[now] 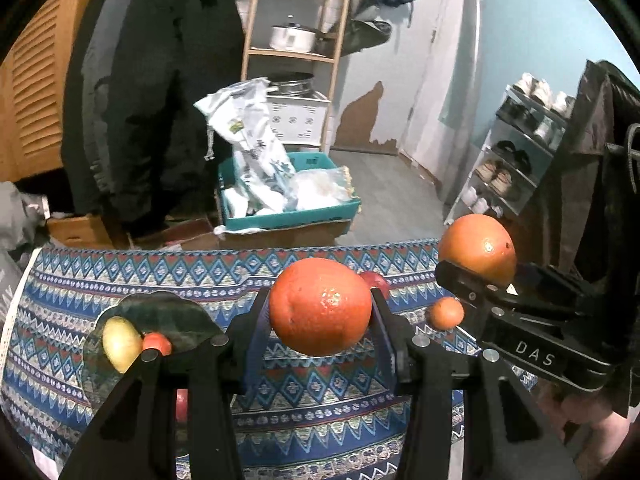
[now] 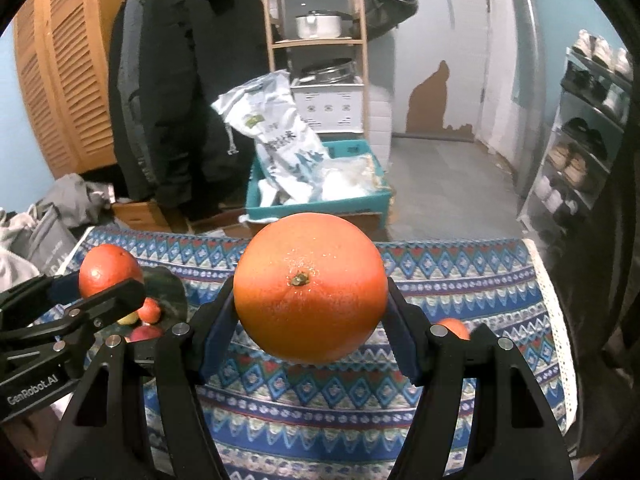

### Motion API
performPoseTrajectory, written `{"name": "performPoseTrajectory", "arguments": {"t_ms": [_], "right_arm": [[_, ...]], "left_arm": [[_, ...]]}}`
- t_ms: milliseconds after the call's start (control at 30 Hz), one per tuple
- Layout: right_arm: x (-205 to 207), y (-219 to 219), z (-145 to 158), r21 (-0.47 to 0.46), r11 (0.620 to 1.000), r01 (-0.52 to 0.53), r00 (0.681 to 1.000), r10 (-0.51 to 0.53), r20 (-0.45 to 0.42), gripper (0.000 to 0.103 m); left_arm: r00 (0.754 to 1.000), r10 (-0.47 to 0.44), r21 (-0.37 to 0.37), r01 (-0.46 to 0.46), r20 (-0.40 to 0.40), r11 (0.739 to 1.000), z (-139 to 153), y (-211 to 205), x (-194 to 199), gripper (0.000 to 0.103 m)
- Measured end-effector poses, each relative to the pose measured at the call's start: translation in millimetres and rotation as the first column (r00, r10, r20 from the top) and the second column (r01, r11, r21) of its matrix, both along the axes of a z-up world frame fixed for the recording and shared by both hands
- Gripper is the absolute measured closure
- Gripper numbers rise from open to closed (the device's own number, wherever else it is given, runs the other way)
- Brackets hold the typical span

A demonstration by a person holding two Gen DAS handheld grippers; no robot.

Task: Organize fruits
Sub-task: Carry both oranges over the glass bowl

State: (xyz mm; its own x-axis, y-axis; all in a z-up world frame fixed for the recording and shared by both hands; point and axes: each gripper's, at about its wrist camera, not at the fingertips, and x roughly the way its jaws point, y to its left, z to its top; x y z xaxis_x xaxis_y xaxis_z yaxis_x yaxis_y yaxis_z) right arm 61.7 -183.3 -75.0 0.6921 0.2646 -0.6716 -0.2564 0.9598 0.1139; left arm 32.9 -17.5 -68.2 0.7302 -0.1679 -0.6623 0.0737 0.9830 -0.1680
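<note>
My left gripper (image 1: pixel 320 314) is shut on an orange (image 1: pixel 320 306), held above the patterned tablecloth (image 1: pixel 320 400). My right gripper (image 2: pixel 310 300) is shut on a larger orange (image 2: pixel 310 288), stem end facing the camera. Each gripper shows in the other's view: the right one (image 1: pixel 480 266) with its orange (image 1: pixel 478 244), the left one (image 2: pixel 108 286) with its orange (image 2: pixel 106 270). A dark glass plate (image 1: pixel 168 312) at the left holds a yellow fruit (image 1: pixel 120 342) and a small red-orange fruit (image 1: pixel 157 342). A small orange (image 1: pixel 446 312) and a red apple (image 1: pixel 374 282) lie on the cloth.
Another red fruit (image 1: pixel 181 404) lies near the plate, partly hidden by my left gripper's frame. Beyond the table's far edge stand a teal crate (image 2: pixel 320 204) of bags, a wooden shelf (image 2: pixel 316 44) with pots, a hanging dark coat (image 2: pixel 180 80) and a shoe rack (image 2: pixel 580 140).
</note>
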Motion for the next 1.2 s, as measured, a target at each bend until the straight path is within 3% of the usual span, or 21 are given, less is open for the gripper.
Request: {"name": "performPoseTrajectory", "arguments": {"t_ms": [567, 1200], "right_arm": [[13.9, 87.7, -4.5, -0.004, 0.990, -0.143, 0.989, 0.143, -0.029, 0.035], [29.2, 184.2, -33.2, 0.006, 0.960, -0.280, 0.955, 0.279, -0.105, 0.035]], "left_arm": [[0.985, 0.170, -0.031, -0.171, -0.021, 0.985, -9.2, 90.5, -9.6, 0.056], [0.939, 0.327, -0.009, -0.330, -0.105, 0.944, -49.5, 175.2, -19.7, 0.056]]}}
